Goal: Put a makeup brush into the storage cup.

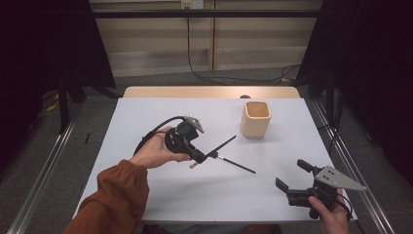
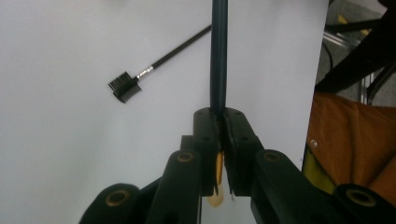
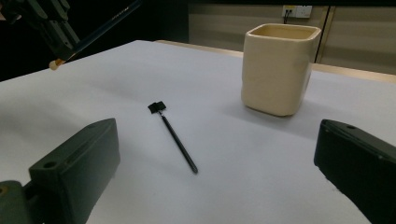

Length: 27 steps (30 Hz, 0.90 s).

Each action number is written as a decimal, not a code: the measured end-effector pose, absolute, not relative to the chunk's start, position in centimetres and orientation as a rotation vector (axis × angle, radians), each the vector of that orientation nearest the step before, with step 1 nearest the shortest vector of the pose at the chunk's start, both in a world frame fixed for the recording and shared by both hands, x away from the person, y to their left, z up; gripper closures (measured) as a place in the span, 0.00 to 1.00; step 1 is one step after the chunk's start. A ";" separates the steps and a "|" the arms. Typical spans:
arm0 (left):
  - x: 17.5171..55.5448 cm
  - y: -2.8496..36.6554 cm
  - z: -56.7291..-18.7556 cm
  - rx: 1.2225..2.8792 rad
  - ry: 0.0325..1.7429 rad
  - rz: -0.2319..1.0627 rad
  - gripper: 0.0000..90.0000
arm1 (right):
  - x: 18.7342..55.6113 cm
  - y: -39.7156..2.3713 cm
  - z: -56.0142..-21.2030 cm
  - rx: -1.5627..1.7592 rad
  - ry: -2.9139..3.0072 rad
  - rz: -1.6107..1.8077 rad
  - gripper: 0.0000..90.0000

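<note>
My left gripper (image 1: 200,156) (image 2: 221,126) is shut on a dark blue pencil (image 1: 224,144) (image 2: 218,56) near its tan end, held just above the white table (image 1: 160,195); the shaft points toward a cream square cup (image 1: 255,118) (image 3: 278,70). A thin black brush (image 1: 237,165) (image 2: 154,65) (image 3: 177,137) with a small comb head lies flat on the table just right of that gripper. My right gripper (image 1: 293,175) (image 3: 215,177) rests near the front right corner, jaws wide apart with nothing between them. In the right gripper view, the left gripper (image 3: 51,28) with the pencil (image 3: 102,23) appears at top left.
The table's wooden far edge (image 1: 209,91) lies behind the cup. Metal rails (image 1: 350,161) run along both sides of the table, and a cable (image 1: 195,63) crosses the floor behind. Dark curtains stand left and right.
</note>
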State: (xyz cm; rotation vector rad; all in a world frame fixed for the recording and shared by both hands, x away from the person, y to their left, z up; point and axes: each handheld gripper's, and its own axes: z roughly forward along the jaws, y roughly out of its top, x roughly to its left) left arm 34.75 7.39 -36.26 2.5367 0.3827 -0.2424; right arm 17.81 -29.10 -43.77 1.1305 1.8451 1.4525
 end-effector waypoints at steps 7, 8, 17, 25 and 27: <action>34.9 6.7 -36.6 2.620 0.354 -0.289 0.94 | 17.9 -29.1 -43.8 1.120 1.855 1.450 0.00; 34.9 6.5 -36.7 2.644 0.343 -0.284 0.94 | 17.8 -29.1 -43.8 1.125 1.849 1.453 0.00; 35.0 6.5 -37.0 2.708 0.351 -0.285 0.94 | 17.9 -29.0 -43.8 1.119 1.861 1.451 0.00; 34.6 6.4 -37.2 2.689 0.322 -0.310 0.94 | 17.9 -29.0 -43.8 1.121 1.871 1.461 0.00; 34.6 6.4 -37.2 2.689 0.311 -0.314 0.94 | 17.9 -29.0 -43.8 1.115 1.872 1.464 0.00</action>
